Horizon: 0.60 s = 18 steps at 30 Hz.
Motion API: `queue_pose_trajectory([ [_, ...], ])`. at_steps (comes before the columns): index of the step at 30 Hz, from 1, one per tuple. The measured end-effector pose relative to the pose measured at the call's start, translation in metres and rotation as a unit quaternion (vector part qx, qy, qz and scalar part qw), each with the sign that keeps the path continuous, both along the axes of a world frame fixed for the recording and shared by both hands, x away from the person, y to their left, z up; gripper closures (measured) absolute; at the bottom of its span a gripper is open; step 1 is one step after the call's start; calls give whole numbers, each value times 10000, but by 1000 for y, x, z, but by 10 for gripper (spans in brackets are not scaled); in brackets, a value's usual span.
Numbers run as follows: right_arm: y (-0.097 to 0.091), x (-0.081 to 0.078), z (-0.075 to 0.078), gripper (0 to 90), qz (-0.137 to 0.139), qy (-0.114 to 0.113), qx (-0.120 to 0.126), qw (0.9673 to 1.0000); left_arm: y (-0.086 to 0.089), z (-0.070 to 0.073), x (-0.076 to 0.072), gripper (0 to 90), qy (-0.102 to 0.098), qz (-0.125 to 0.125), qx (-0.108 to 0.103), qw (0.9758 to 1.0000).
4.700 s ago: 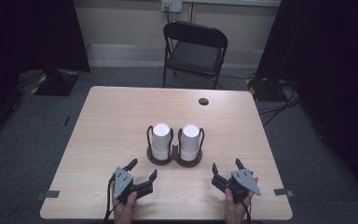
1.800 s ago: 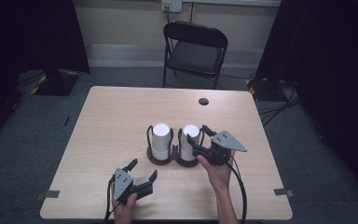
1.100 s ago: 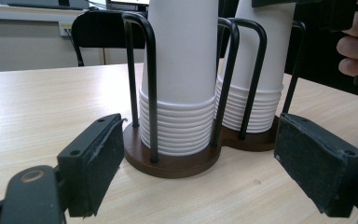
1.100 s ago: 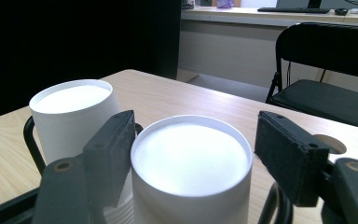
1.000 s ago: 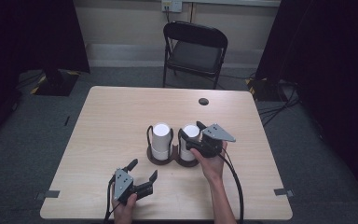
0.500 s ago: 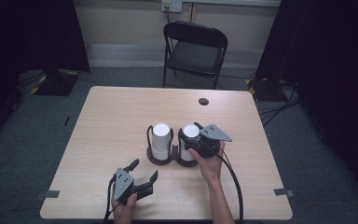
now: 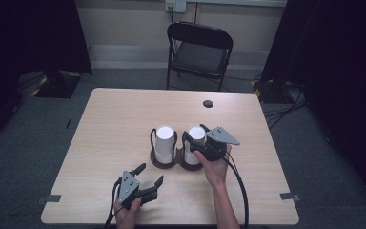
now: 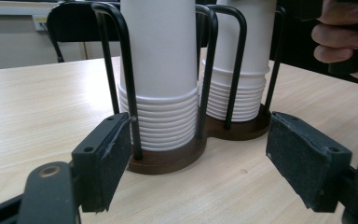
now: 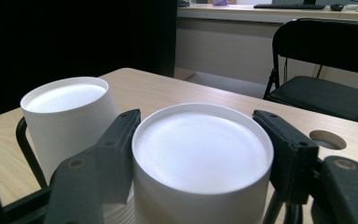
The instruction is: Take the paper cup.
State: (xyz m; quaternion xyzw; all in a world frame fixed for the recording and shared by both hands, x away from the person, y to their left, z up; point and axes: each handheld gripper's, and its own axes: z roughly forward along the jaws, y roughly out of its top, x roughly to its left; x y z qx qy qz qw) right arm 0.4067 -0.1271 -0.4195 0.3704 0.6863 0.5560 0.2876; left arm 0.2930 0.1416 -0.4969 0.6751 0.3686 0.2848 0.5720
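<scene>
Right gripper (image 7: 196, 141) clamped on right cup stack (image 9: 200, 158).
Fingers just closing, pads on both sides; stack in holder (image 7: 169, 163), mid worktop (image 7: 114, 119). Left gripper (image 7: 148, 175) released, nr front edge.

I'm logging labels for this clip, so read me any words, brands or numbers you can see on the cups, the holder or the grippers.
No readable text anywhere.
Cup stacks: plain white, no print.
Cup holder: dark base and wire loops, no label.
Left gripper and right gripper: black, no markings legible.
Wall outlet: too small to read.
</scene>
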Motion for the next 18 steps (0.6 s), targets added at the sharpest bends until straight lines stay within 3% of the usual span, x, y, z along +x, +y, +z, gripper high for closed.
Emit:
queue_pose_trajectory([
  [11, -3, -1, 6, 350, -1, -61, 148, 9999, 2, -1, -1, 179, -21, 81, -132, 9999],
  [18, -3, -2, 13, 350, -30, -112, 202, 9997, 1, 0, -2, 163, -43, 96, -92, 9999],
])
